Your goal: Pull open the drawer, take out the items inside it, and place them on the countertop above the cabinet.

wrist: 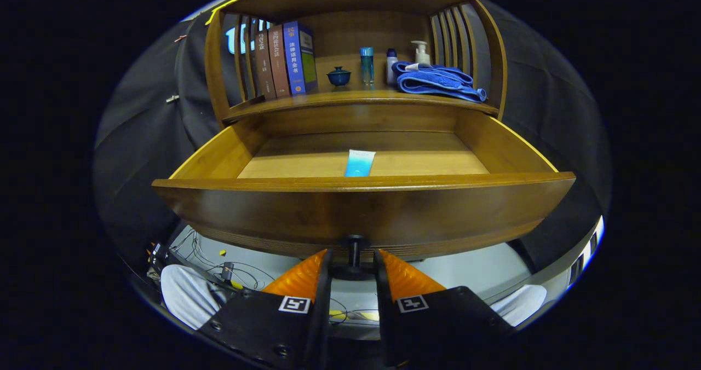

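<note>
Gripper view looked straight at the wide brown wooden drawer (361,211), which stood pulled out of the wooden cabinet toward the camera, its curved front panel rising just beyond the gripper (353,263). The gripper's two fingers sat close on either side of the small dark round knob (355,249) under the middle of that front panel, with the knob's stem between the tips; whether both fingers actually pressed on it could not be told. Inside the drawer, on its pale wooden floor near the front panel and about midway across, lay a flat blue and white tube (360,163), partly hidden by the panel's top edge. Above the drawer ran the wooden countertop (356,97), framed by slatted side walls. On it, toward the drawer's left end, stood a row of upright books (285,61), brown and blue. Above the drawer's middle stood a small dark blue lidded cup (339,76), a slim clear blue bottle (367,65) and a white bottle with a dark cap (391,66). Toward the right end lay a folded blue towel (438,81) with a white pump bottle (421,52) behind it. Below the drawer front a grey floor (471,269) showed, with loose cables (230,271) to the left, and dark cloth hung on both sides of the cabinet.
</note>
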Available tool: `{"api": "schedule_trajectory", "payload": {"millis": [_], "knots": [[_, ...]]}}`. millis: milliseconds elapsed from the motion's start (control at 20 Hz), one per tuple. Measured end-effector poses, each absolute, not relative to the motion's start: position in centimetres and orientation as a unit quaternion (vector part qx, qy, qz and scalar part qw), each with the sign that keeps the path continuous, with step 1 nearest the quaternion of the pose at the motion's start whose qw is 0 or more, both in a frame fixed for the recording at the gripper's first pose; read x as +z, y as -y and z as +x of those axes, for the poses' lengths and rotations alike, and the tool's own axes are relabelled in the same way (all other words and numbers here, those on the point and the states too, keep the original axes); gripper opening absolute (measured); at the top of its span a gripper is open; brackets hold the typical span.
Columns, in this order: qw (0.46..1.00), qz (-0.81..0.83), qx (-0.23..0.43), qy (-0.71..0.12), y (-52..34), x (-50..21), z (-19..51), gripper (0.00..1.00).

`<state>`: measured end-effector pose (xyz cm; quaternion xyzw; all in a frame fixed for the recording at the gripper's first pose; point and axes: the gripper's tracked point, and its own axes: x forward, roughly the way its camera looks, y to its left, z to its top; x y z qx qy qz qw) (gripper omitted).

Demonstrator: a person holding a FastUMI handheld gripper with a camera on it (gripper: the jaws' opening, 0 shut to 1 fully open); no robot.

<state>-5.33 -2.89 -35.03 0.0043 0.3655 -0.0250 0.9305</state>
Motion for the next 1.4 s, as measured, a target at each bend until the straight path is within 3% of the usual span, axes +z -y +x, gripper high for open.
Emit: {"api": "schedule_trajectory", "payload": {"millis": [100,300,600,800,1400], "knots": [[0.934,0.001,-0.035,-0.356,2.4,-33.8,-6.0,0.52],[0.932,-0.003,-0.056,-0.359,2.1,-31.7,-7.0,0.98],[0.948,0.035,-0.044,-0.312,0.8,-23.7,-2.3,0.99],[0.948,0.025,-0.040,-0.316,1.3,-22.2,4.0,0.99],[0.874,0.019,-0.066,-0.480,3.5,-33.0,12.8,0.99]]}}
